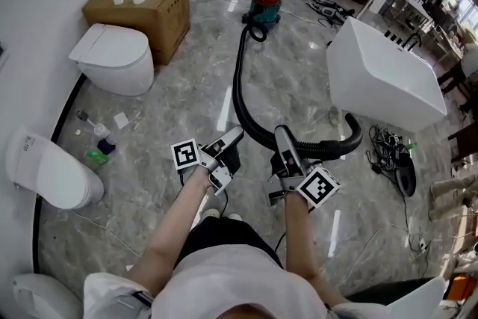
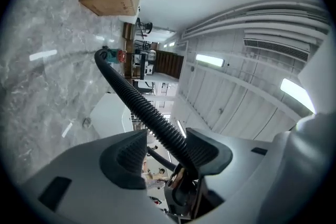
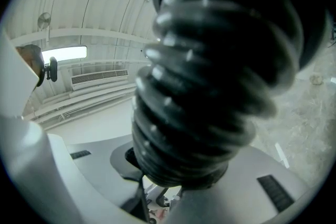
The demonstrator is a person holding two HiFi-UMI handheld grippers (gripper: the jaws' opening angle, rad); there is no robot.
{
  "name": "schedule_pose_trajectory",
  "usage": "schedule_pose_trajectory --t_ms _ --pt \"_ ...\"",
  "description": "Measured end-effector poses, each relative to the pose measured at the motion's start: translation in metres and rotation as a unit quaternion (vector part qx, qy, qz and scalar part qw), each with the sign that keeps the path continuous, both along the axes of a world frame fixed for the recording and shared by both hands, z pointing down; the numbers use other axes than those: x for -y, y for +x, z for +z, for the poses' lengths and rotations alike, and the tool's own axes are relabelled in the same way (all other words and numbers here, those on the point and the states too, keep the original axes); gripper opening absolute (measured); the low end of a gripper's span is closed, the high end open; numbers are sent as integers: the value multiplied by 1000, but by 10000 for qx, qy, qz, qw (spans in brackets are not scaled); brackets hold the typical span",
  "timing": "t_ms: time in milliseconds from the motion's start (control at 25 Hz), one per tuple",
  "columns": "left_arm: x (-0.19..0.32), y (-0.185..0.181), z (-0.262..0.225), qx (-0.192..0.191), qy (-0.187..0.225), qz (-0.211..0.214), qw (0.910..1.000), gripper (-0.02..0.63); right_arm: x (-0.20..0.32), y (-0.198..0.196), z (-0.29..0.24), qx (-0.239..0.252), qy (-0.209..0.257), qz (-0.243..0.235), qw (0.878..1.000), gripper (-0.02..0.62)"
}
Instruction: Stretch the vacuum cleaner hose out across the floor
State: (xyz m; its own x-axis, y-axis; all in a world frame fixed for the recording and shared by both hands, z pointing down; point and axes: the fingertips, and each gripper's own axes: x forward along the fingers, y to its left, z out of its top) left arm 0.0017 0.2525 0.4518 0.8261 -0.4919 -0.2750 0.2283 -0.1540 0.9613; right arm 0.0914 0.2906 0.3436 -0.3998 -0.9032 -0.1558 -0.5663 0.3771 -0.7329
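Porcelain is curving smooth and white on the rounded toilet point(image 1: 112, 56) at the left, and a square-edged brown cardboard box point(image 1: 146, 7) is sitting just behind it on the glossy, grey-veined floor point(image 1: 187, 104). The left hand-held gripper point(image 1: 233, 137) is holding its ribbed grey jaws apart around the hose point(image 1: 240, 86), which is passing between them and leaning on one jaw while a gap is showing at the other. Black and corrugated, the hose is running from the red and teal vacuum cleaner point(image 1: 264, 5) at the far end along the floor toward the person, then bending right. The right hand-held gripper point(image 1: 282, 137) is clamping on it just beside the left one, the ridged tube filling its jaws. Beyond, the hose end is hooking up near a white, angular bathtub point(image 1: 385, 75).
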Motion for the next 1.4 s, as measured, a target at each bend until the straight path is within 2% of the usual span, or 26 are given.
schedule_pose_trajectory --t_ms 120,400,600,760,880,920,1120,1280,1320,1360,1400 --pt "-4 12 1 -76 -114 211 9997 238 -5 3 -4 -4 17 30 10000 146" --pt "9 22 -12 -1008 -474 171 9936 261 -16 5 -6 243 36 59 9997 146" --pt "8 34 -13 -1089 -414 358 9925 259 -26 4 -13 153 148 108 9997 146" --pt "5 41 -16 -1392 -541 454 9877 261 -29 9 -17 198 170 152 9995 146" --pt "4 45 -12 -1459 -722 511 9853 331 -29 10 -19 252 215 141 9994 146" --pt "5 45 -11 -1488 -744 499 9848 334 -29 9 -18 255 214 126 9994 146" --pt "24 41 -21 -1941 -966 235 9759 333 -34 4 -9 529 53 5 9986 146" --pt "27 45 -24 -1822 -902 392 9783 328 -35 4 -9 572 100 29 9983 146" --pt "26 46 -23 -1774 -935 420 9788 315 -35 5 -10 540 112 29 9985 146" --pt "25 47 -22 -1742 -974 433 9789 251 -35 5 -9 541 106 23 9985 146" --pt "24 47 -21 -1735 -997 438 9788 244 -36 6 -8 569 90 16 9983 146"
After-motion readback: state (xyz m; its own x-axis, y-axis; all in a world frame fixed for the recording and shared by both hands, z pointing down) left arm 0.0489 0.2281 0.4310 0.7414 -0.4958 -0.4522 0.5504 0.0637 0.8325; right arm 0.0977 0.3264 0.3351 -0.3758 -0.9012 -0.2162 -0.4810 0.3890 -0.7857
